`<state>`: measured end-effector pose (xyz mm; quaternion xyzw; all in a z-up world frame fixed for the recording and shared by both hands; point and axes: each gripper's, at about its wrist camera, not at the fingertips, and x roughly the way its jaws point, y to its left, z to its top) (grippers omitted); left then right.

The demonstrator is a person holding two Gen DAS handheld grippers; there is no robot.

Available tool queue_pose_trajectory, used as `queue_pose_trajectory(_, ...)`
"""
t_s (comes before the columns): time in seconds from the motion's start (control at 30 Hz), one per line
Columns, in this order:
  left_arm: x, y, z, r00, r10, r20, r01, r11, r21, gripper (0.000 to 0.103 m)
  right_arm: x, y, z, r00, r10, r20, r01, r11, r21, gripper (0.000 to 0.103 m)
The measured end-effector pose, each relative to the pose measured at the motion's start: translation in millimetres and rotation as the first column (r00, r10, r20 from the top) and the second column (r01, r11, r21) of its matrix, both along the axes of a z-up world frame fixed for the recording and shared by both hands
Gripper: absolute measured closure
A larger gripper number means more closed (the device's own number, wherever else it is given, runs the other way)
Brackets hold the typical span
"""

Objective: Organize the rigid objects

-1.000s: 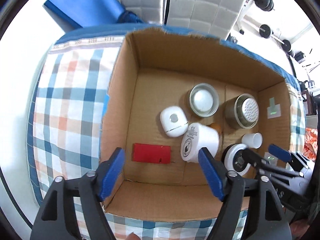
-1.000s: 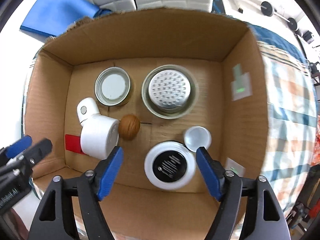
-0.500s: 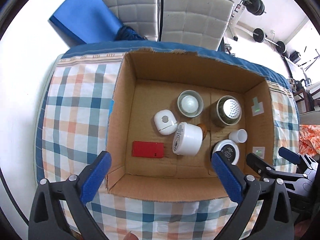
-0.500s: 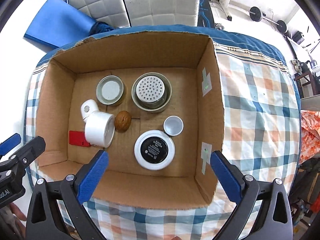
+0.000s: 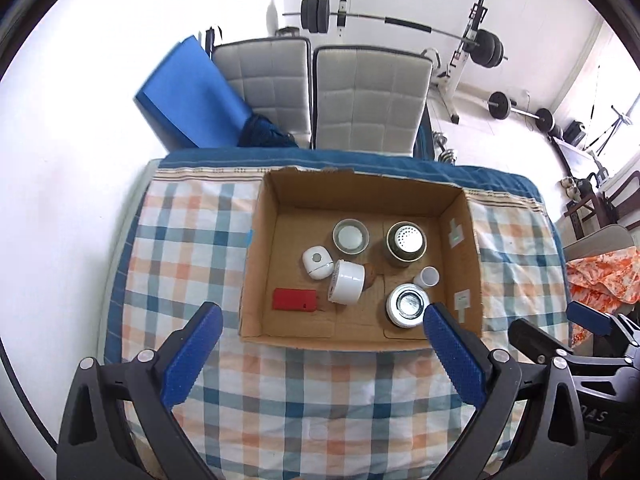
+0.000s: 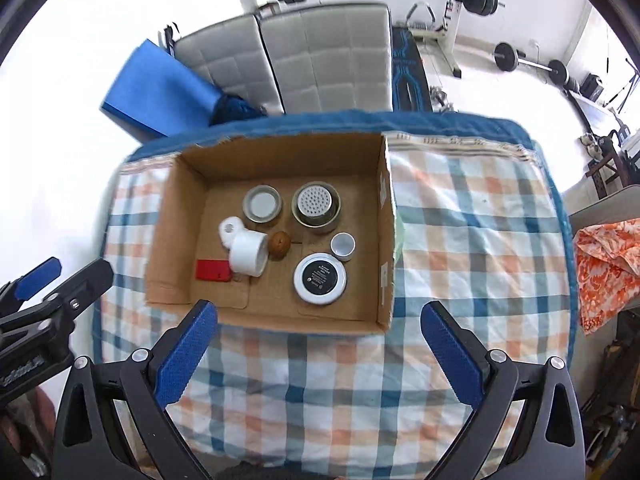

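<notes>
An open cardboard box [image 5: 256,264] [image 6: 168,240] sits on a checked tablecloth [image 5: 184,248] [image 6: 472,240]. Inside lie a red flat block [image 5: 294,300] [image 6: 212,270], a white cylinder on its side [image 5: 347,288] [image 6: 249,255], a small white rounded device [image 5: 317,262], a brown ball [image 6: 279,245], two metal tins [image 5: 351,237] [image 6: 316,207], a small white cup [image 6: 343,246] and a round white-rimmed black disc [image 6: 320,278]. My left gripper [image 5: 320,354] and right gripper [image 6: 318,350] are both open and empty, high above the table in front of the box.
Two grey padded chairs [image 5: 320,100] and a blue mat [image 5: 184,104] stand behind the table. Barbells and weights [image 5: 400,24] lie on the floor beyond. An orange patterned cloth [image 6: 604,268] is at the right. The other gripper shows at each view's edge.
Both grippers have risen and pulled back from inside the box to well above the table, and their jaws have opened wider. The box contents have not moved.
</notes>
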<state>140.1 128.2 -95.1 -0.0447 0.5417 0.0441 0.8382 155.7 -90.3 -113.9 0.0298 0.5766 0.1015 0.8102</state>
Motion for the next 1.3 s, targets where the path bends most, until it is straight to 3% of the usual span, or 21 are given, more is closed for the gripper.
queue_pose_trajectory(0.17, -27, -6, 37, 0.999, -0.008, 0.041, 0.007, 1.0, 0.015, 0.0, -34, -16, 48, 0.997, -0.004, 0.071, 0.003, 1.0, 0.007, 0.0)
queue_pose_trajectory(0.53, -65, -15, 75, 0.997, 0.0, 0.079, 0.001, 1.0, -0.014, 0.0, -74, -39, 101, 0.991, -0.024, 0.133, 0.019, 0.999, 0.034, 0.0)
queue_pose_trajectory(0.87, -76, -28, 97, 0.992, -0.006, 0.129, 0.005, 1.0, 0.009, 0.0, -81, -50, 124, 0.981, -0.044, 0.187, 0.04, 0.999, 0.022, 0.0)
queue_pose_trajectory(1.3, -78, -33, 99, 0.991, -0.008, 0.131, 0.006, 1.0, 0.02, 0.0, -81, -58, 126, 0.977, -0.058, 0.207, 0.061, 0.998, -0.01, 0.0)
